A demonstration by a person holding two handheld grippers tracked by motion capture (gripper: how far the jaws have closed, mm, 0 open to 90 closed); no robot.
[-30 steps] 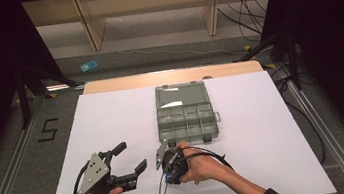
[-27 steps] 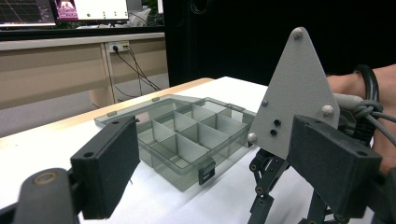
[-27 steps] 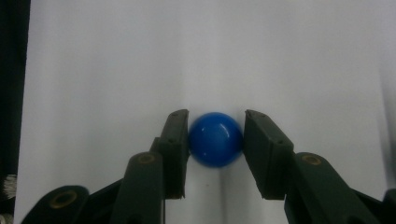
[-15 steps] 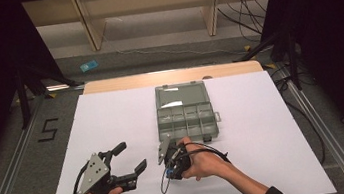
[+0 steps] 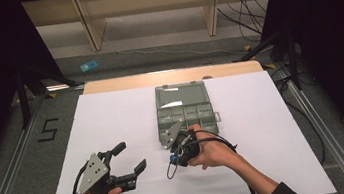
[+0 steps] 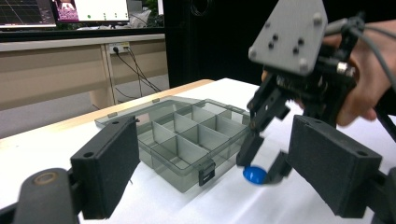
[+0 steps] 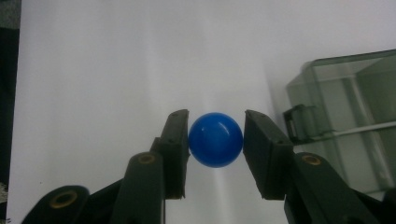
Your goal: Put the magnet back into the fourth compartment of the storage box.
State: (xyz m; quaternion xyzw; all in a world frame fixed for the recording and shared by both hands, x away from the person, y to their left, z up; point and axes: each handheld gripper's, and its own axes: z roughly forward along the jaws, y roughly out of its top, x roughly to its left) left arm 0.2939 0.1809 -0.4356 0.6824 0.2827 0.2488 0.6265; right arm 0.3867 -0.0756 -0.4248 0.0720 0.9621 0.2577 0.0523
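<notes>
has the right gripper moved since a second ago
Yes. In the high view the right gripper, shut on the blue ball, has shifted slightly up the picture toward the box, whose near edge it now overlaps.

A black numeral "5" is showing on the grey floor to the left of the white table, near the metal rail. The screens in the background of the left gripper view are displaying graphs and dots too small to read
</notes>
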